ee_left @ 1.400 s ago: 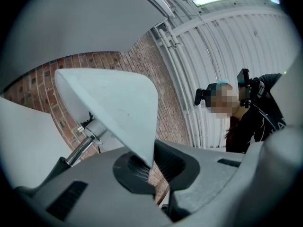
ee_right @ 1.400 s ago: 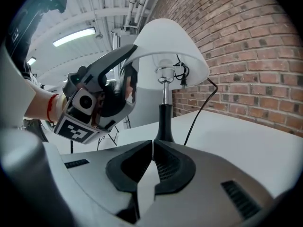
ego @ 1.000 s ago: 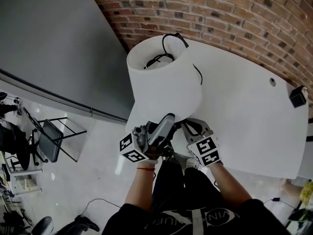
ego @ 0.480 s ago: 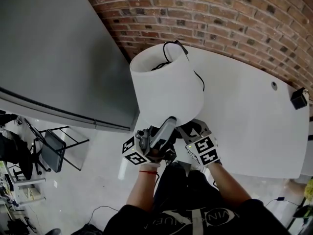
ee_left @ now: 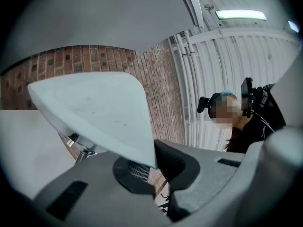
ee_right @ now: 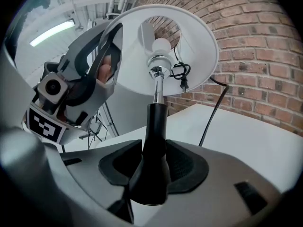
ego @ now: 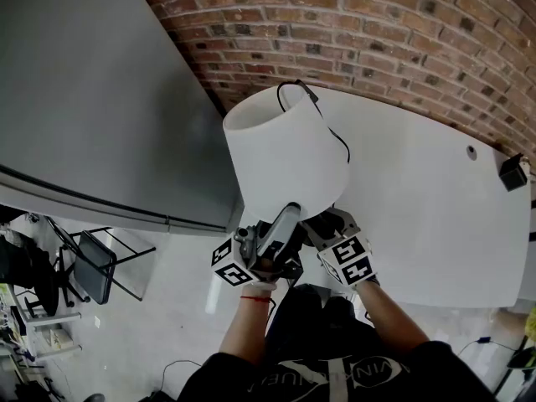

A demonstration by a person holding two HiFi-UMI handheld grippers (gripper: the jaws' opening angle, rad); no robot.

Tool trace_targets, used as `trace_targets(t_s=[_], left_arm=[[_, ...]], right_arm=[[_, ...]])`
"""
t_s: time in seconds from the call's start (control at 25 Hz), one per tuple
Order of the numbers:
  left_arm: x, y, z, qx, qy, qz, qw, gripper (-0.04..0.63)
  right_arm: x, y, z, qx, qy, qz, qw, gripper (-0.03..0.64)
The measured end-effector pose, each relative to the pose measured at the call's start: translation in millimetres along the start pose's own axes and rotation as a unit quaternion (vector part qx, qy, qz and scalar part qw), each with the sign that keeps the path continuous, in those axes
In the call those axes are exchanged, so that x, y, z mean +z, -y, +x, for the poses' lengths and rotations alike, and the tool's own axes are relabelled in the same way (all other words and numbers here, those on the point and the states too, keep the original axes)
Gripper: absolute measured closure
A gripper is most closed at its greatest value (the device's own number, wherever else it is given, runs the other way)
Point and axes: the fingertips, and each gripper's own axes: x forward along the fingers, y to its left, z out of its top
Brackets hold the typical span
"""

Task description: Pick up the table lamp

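The table lamp has a white shade (ego: 285, 153) and a black stem (ee_right: 154, 150), and it hangs tilted over the near left edge of the white table (ego: 435, 208). My left gripper (ego: 289, 216) is shut on the shade's lower rim (ee_left: 94, 112); the rim's edge runs in between its jaws (ee_left: 154, 162). My right gripper (ego: 322, 224) sits beside it, low on the lamp. Its jaws (ee_right: 154, 167) are opening, with the black stem between the pads. Up inside the shade I see the bulb (ee_right: 161, 45) and the black cord (ee_right: 182, 74).
The lamp's cord (ego: 339, 136) trails over the table toward the brick wall (ego: 402, 23). A small black box (ego: 511, 172) sits at the table's far right edge. A grey panel (ego: 84, 99) stands to the left, with a folding chair (ego: 92, 262) on the floor below.
The lamp and both grippers have drifted a little to the right in the head view. The left gripper still grips the shade's rim.
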Motion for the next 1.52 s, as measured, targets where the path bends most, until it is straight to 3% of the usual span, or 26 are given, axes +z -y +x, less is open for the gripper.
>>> trace_targets(t_s=[0.64, 1.12, 1.52], left_arm=[[-4.5, 7.5, -2.9, -0.016, -0.014, 0.003, 0.9998, 0.588], [-35.2, 30.5, 7.8, -0.010, -0.051, 0.026, 0.9983, 0.588], [-39.4, 62.9, 37.3, -0.027, -0.059, 0.059, 0.9961, 0.588]], right_arm=[[-8.3, -0.3, 14.2, -0.003, -0.049, 0.028, 0.998, 0.452], [-11.2, 7.0, -7.0, -0.024, 0.002, 0.006, 1.000, 0.449], [16.4, 11.1, -37.2, -0.018, 0.059, -0.001, 0.998, 0.451]])
